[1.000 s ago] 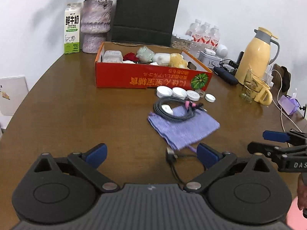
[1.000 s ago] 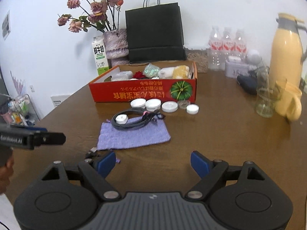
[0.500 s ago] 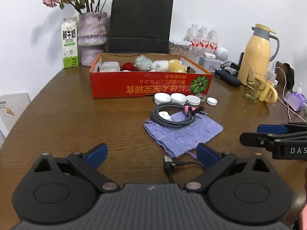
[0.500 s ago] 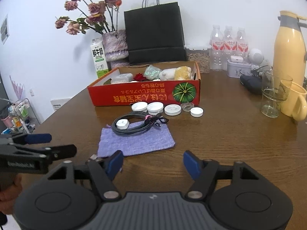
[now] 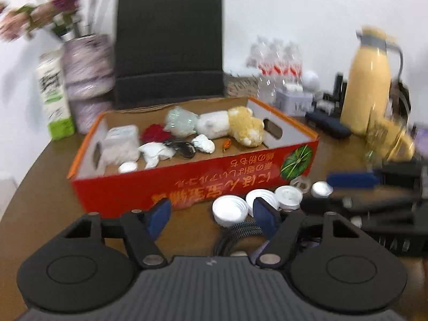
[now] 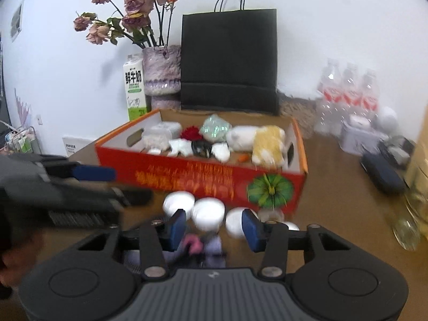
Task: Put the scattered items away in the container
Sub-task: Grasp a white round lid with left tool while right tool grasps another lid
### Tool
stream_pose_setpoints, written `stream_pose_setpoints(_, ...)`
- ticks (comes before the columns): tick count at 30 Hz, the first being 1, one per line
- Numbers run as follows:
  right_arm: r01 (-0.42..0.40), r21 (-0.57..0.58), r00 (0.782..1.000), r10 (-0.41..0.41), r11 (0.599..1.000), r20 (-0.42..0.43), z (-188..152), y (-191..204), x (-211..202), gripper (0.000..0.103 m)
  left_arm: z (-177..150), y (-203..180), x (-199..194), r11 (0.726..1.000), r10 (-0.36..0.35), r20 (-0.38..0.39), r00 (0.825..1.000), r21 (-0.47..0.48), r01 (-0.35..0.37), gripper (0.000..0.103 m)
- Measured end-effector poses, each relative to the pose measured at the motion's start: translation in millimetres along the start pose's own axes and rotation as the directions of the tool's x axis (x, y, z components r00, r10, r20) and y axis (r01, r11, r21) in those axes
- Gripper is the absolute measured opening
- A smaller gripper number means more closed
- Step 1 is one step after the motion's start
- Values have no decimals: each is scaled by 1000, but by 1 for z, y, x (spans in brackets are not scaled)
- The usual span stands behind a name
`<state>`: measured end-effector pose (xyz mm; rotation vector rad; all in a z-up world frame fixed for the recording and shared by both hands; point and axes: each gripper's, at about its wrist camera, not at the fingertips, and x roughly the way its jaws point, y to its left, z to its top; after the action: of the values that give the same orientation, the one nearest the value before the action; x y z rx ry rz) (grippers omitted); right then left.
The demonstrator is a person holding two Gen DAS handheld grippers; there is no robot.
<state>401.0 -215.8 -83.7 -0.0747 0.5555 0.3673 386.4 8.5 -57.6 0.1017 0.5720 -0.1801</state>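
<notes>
The red cardboard box (image 5: pixel 214 187) (image 6: pixel 187 174) holds plush toys, crumpled white pieces and other small items. Several white lids (image 5: pixel 230 210) (image 6: pixel 208 212) lie in a row on the table before its front wall. A coiled black cable (image 5: pixel 235 234) and a purple cloth (image 6: pixel 211 247) with a pink tie (image 6: pixel 194 242) lie just under the fingers. My left gripper (image 5: pixel 212 215) hovers over the cable's edge, jaws closing, and nothing is pressed between them. My right gripper (image 6: pixel 214 227) hangs above the cloth near the lids; its jaws are closing and grip nothing.
Behind the box stand a black paper bag (image 6: pixel 228 61), a vase of dried flowers (image 6: pixel 160 72) and a milk carton (image 6: pixel 135 88). Water bottles (image 6: pixel 347 93), a dark case (image 6: pixel 382 171), a yellow jug (image 5: pixel 371 88) and a glass (image 6: pixel 409 214) crowd the right side.
Both grippers have moved forward to the lids and the box, and both pairs of jaws have narrowed. The cloth and cable, once well ahead, now lie under the fingers.
</notes>
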Motion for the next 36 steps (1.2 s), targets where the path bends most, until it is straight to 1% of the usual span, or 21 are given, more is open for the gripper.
stream_pose_setpoints(1, 6, 3, 1000, -6, 1000, -2, 4, -2, 7, 44, 1, -4, 13, 999, -4, -20, 1000, 39, 5, 59)
stream_pose_setpoints(2, 6, 8, 1000, -6, 1000, -10, 7, -4, 15, 43, 1, -5, 23, 998, -4, -42, 999, 56, 6, 49)
stream_pose_setpoints(3, 2, 19, 1000, -1, 1000, -18, 11, -8, 23, 41, 2, -4, 31, 999, -2, -59, 998, 51, 5, 45)
stream_pose_setpoints(4, -6, 28, 1000, 6, 1000, -26, 14, -11, 30, 37, 3, -2, 38, 999, -9, -73, 997, 35, 11, 41)
stream_pose_setpoints(5, -11, 33, 999, 12, 999, -37, 15, -13, 36, 34, 3, 1, 42, 1000, -21, -80, 997, 17, 22, 39)
stream_pose_setpoints(7, -18, 21, 997, 19, 1000, -70, 18, -15, 51, 33, 5, 5, 50, 998, -54, -93, 994, -22, 52, 37)
stream_pose_setpoints(9, -34, 0, 996, 34, 999, -86, 18, -12, 64, 32, 5, 5, 58, 998, -61, -117, 991, -23, 58, 26)
stream_pose_setpoints(10, -41, -10, 995, 40, 999, -94, 16, -11, 70, 30, 5, 5, 63, 999, -51, -139, 989, -21, 49, 19)
stream_pose_setpoints(11, -42, -16, 994, 41, 999, -103, 15, -10, 76, 26, 5, 5, 66, 999, -49, -151, 987, -26, 45, 15)
stream_pose_setpoints(12, -37, -17, 993, 35, 999, -117, 13, -10, 83, 24, 3, 6, 65, 998, -57, -137, 989, -39, 52, 11)
stream_pose_setpoints(14, -43, -20, 991, 40, 999, -128, 8, -10, 89, 16, 1, 4, 63, 998, -63, -130, 989, -26, 60, 9)
stream_pose_setpoints(15, -51, -23, 989, 47, 998, -138, 6, -9, 91, 13, 0, 3, 62, 999, -48, -126, 991, -10, 47, 8)
stream_pose_setpoints(17, -65, -33, 990, 61, 997, -126, 3, -6, 90, 9, -1, 2, 60, 1000, -21, -124, 992, -4, 21, 7)
stream_pose_setpoints(19, -61, -48, 992, 55, 997, -115, 1, -3, 88, 6, -1, 6, 54, 1000, -6, -113, 994, -15, 4, 6)
stream_pose_setpoints(22, -57, -50, 994, 52, 997, -97, 2, 0, 83, 4, 4, 14, 45, 999, 7, -90, 996, -50, -12, 6)
stream_pose_setpoints(26, -42, -41, 997, 39, 998, -64, 7, 3, 69, 4, 11, 19, 29, 998, 22, -39, 999, -66, -24, 6)
stream_pose_setpoints(29, -25, -15, 1000, 25, 1000, -14, 13, 2, 50, 4, 13, 21, 7, 995, 40, -8, 999, -88, -41, 6)
stream_pose_setpoints(31, 1, 13, 1000, -1, 1000, 12, 14, 0, 33, 4, 10, 24, -16, 991, 48, 18, 999, -122, -46, 6)
stream_pose_setpoints(33, 38, 46, 999, -39, 998, 38, 13, -2, 10, 4, 5, 25, -39, 988, 77, 37, 996, -135, -71, 6)
stream_pose_setpoints(36, 16, 113, 997, -25, 993, 78, 3, -5, -30, 4, -7, 26, -73, 983, 104, 34, 994, -156, -97, 6)
